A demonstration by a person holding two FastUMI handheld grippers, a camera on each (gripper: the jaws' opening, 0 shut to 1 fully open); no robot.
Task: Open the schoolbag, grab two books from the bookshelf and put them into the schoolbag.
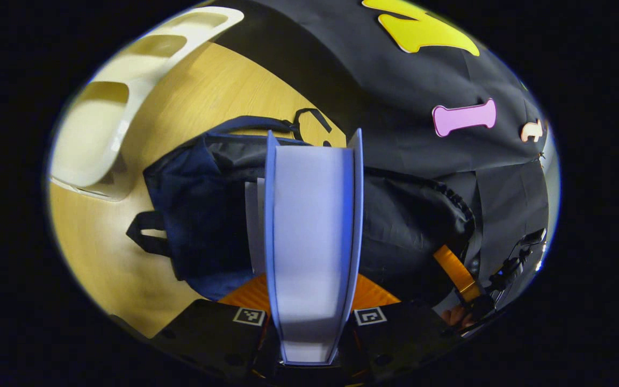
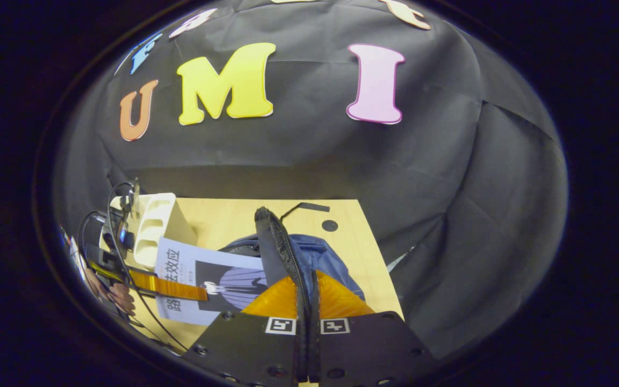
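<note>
We cannot see into the schoolbag point(image 1: 411, 226); the book point(image 1: 312, 242) hides its mouth. It lies on the wooden table point(image 1: 218, 91) against the black cloth wall point(image 2: 395, 177), with the white bookshelf point(image 1: 110, 107) at the far left. Our left gripper point(image 1: 312, 309) clamps the book over the bag; our right gripper point(image 2: 308, 293) pinches the bag's zipper edge point(image 2: 280, 242) upright.

Schoolbag point(image 1: 196, 215): dark blue fabric with black straps, lying on the table with its zippered opening edge point(image 2: 280, 242) lifted upright. Book point(image 1: 312, 236): pale blue covers, white page block, held edge-on above the schoolbag. Bookshelf point(image 1: 121, 102): cream, slotted, standing on the table beside the schoolbag.
</note>
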